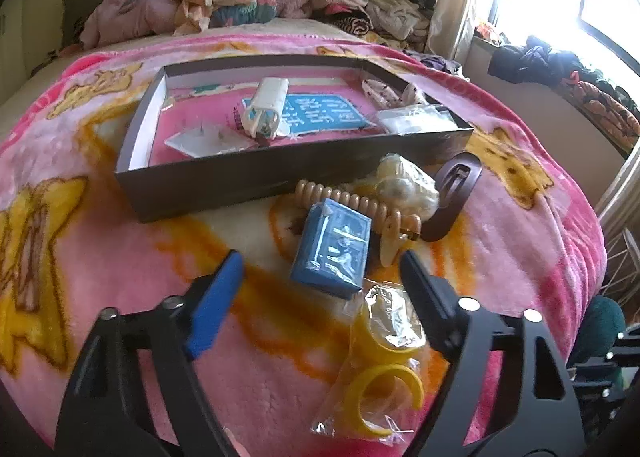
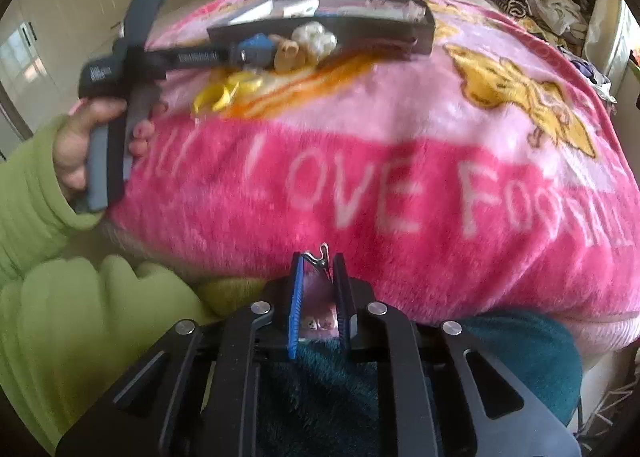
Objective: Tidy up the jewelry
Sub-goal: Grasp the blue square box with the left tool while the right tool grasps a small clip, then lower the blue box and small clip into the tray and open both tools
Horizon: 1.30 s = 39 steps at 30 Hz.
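Nearest the blanket's [image 2: 360, 185] front edge, the right gripper [image 2: 318, 269] is clenched on a small metal clip [image 2: 318, 257]. Farther up the blanket, the left gripper [image 1: 320, 273] stands released above bagged yellow bangles [image 1: 384, 357], a blue box [image 1: 332, 245] just beyond. Past those sits the dark tray [image 1: 200, 181] with jewelry packets.

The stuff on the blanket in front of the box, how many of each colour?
Blue: 1, small box
Yellow: 1, bagged bangles
Tan: 1, bead bracelet
Cream: 1, wrapped bundle
Brown: 1, belt
Total: 5
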Available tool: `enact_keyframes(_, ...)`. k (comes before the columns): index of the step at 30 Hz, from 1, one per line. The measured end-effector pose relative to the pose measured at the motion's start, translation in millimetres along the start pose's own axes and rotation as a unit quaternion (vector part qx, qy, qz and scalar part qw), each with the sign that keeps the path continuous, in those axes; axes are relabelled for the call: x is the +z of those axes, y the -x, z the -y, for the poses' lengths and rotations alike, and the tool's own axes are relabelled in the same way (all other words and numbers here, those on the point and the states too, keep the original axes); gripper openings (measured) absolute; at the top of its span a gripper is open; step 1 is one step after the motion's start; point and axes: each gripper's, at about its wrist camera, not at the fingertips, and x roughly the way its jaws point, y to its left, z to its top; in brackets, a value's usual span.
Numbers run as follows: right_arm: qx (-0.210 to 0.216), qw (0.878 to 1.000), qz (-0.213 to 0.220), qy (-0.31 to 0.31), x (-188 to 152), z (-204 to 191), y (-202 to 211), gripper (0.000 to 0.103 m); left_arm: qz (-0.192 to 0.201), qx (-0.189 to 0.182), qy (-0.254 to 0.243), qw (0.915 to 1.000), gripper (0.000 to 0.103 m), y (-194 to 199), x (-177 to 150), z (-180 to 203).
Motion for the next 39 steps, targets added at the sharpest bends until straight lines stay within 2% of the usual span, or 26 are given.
enact_keyframes(3, 0.01, 1.0, 0.017, -0.008, 9.4, 2.7, 5.4, 0.014, 0.0, 0.007, -0.002, 1.0, 0.044, -1.4, 1.0, -1.7)
enact_keyframes(4, 0.011, 1.0, 0.021, -0.008, 12.6, 3.4, 6.6, 0.014, 0.0, 0.006, -0.001, 1.0, 0.041, -1.7, 2.1, -2.8)
enact_keyframes(6, 0.01, 0.999, 0.03, -0.01, 19.7, 4.3, 8.8, 0.014, 0.003, 0.0, -0.002, 1.0, 0.028, -0.3, 4.3, -3.6)
enact_keyframes(12, 0.014, 0.998, 0.055, -0.018, 45.4, 8.2, 11.5, 0.014, 0.015, -0.001, -0.01, 0.9998, 0.028, 9.5, 11.0, -0.4)
enact_keyframes(24, 0.014, 0.993, 0.11, -0.034, 101.0, 20.7, 13.4, 0.014, 0.069, -0.008, -0.001, 0.9976, 0.028, 38.7, 43.1, -5.5)
enact_keyframes(39, 0.017, 0.99, 0.135, -0.045, 163.9, 36.2, -6.1, 0.014, 0.097, -0.002, 0.015, 0.9952, 0.027, 33.7, 76.7, -22.1)
